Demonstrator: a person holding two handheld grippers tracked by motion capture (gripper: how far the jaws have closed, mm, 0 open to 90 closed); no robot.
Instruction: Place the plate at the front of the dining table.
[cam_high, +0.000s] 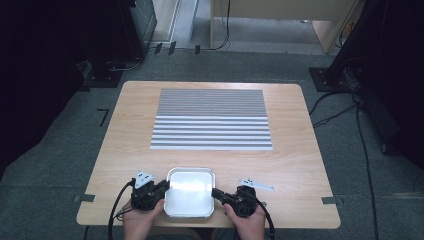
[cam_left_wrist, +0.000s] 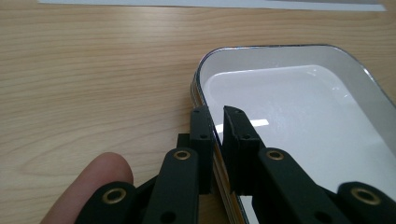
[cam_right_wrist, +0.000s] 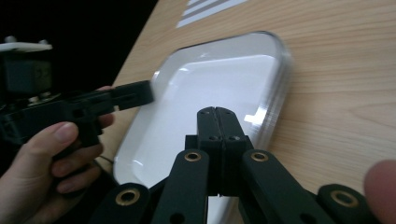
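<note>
A grey carpeted floor (cam_high: 60, 165) is spreading around a pale wooden bench (cam_high: 130, 130), with dark stands and cables standing off in the shadows at either side, too dim to make out. A striped grey-and-white mat (cam_high: 212, 119) is lying flat across the far half of the bench. At the near edge a square metal tray (cam_high: 190, 175) with rounded corners is sitting, its glossy white inside catching glare and holding nothing. The left tongs (cam_high: 164, 186) are gripping the tray's left rim; in the left gripper view the thin wall is running between the two jaws (cam_left_wrist: 215, 130), though the near end of the tray is being cut off behind them. The right tongs (cam_high: 216, 192) are reaching in at the tray's right side with the jaws pressed flat together (cam_right_wrist: 216, 126); whether any rim is pinched between them I cannot tell, since the tips are covering that spot. Both hands are partly cropped by the lower edge.
</note>
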